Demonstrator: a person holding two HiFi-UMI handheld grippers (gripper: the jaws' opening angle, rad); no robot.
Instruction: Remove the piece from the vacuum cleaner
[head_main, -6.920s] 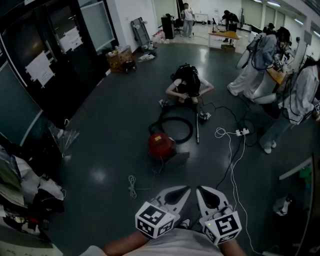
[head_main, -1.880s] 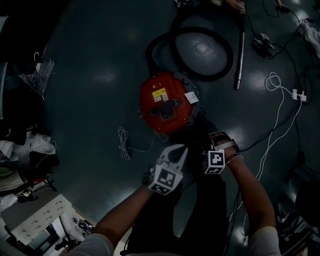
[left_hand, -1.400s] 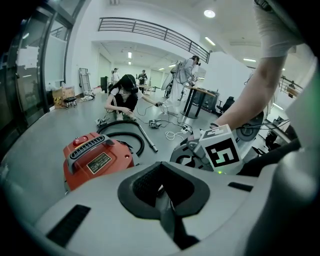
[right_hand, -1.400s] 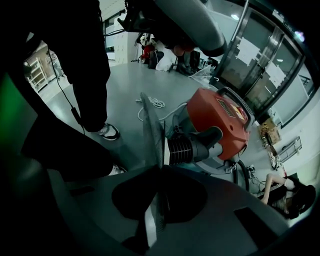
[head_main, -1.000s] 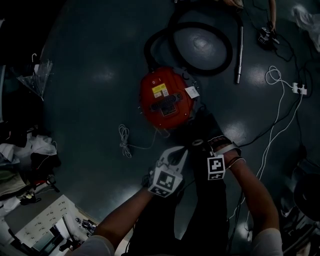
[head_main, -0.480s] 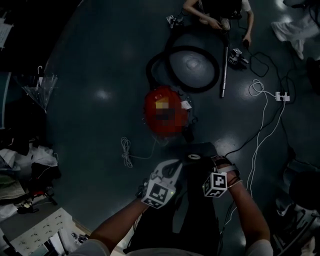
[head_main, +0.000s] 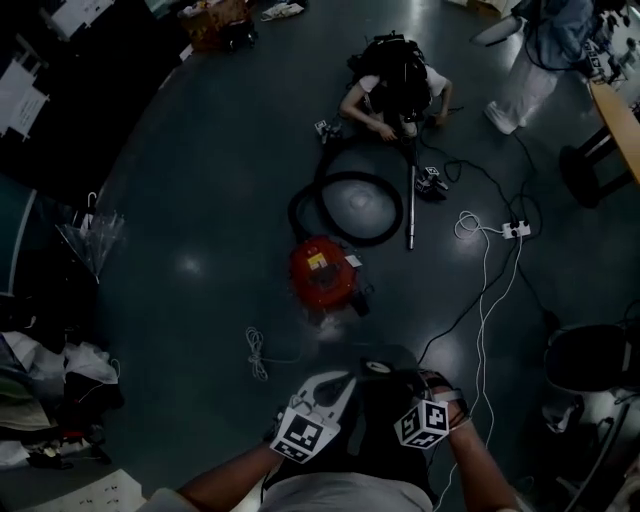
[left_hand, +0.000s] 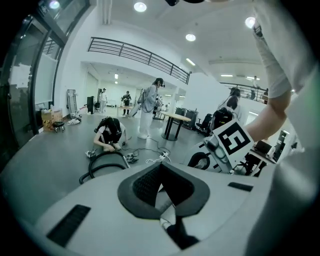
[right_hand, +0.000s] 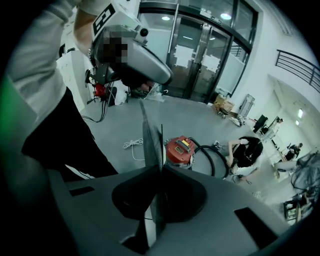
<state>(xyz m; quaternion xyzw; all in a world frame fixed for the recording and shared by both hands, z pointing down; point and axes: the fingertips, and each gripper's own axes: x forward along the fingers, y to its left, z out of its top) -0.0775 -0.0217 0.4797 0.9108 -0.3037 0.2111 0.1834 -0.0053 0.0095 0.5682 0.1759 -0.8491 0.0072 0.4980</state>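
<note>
holding piece (right_hand: 151, 142); vacuum cleaner (head_main: 324, 282) bears yellow label (head_main: 316, 262)

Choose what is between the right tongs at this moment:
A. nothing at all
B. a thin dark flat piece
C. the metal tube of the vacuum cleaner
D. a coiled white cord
B: in the right gripper view the right tongs are closed on a thin dark flat piece, seen edge-on.
</note>
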